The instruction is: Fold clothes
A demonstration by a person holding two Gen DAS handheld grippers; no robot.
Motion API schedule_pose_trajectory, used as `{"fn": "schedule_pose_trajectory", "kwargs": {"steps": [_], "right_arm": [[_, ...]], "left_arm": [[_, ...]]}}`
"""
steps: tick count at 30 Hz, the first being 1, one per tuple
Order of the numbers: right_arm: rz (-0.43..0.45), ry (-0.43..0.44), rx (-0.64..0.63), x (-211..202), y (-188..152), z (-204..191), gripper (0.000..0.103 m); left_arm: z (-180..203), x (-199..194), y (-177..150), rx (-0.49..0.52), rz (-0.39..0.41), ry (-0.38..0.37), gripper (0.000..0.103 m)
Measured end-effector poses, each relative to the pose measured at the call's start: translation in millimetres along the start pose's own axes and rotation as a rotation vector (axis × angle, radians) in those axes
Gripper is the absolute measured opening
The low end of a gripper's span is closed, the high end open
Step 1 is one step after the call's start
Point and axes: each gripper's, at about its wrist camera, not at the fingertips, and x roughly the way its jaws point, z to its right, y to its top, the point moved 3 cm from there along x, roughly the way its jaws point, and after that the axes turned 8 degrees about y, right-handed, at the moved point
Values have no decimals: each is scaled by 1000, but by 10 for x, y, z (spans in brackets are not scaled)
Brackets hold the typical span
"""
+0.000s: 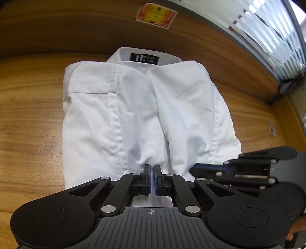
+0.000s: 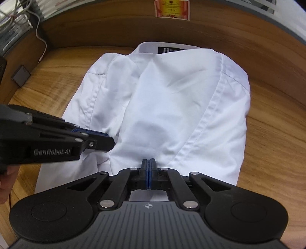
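A white shirt (image 1: pixel 133 107) lies on the wooden table with both sides folded in and its collar with a black label (image 1: pixel 144 58) at the far end. My left gripper (image 1: pixel 152 167) is shut on the shirt's near hem fabric. My right gripper (image 2: pixel 148 161) is shut on the near hem of the same shirt (image 2: pixel 172 99). The right gripper shows at the right of the left wrist view (image 1: pixel 195 169). The left gripper shows at the left of the right wrist view (image 2: pixel 111 140).
The wooden table (image 1: pixel 28 118) has a raised wooden back wall with a red-yellow card (image 1: pixel 155 14). A white cable (image 2: pixel 41 34) and a small dark square object (image 2: pixel 20 75) lie at the left. A window with blinds (image 1: pixel 271 32) is at the right.
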Motion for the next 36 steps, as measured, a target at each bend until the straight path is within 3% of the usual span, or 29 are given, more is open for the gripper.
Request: {"fn": "schedule_pose_trajectory", "kwargs": {"steps": [5,11,16,23,26,30,36], "right_arm": [[36,35,52,-260,58,-7,1],[80,-34,76,-602,-19,74,1],[37,-69,113,-408,-143,324,1],[13,-130,35,-202,-162,238,1],[43,-82,24,-379,-73,143,2],[81,50,40,-464,37,-61,2],[25,94,13,-29,109,-344,2]], "left_arm": [[-3,-277,-30,-12,60,-18,8],[-190,-570,-183,-51,106,13,9],[-380,-457,-325,-96,49,42,8],[-414,-308,-315,-121,46,42,8],[-370,-420,-297,-115,71,23,8],[-275,-548,-326,-89,101,18,9],[-202,-652,-422,-68,94,23,9]]}}
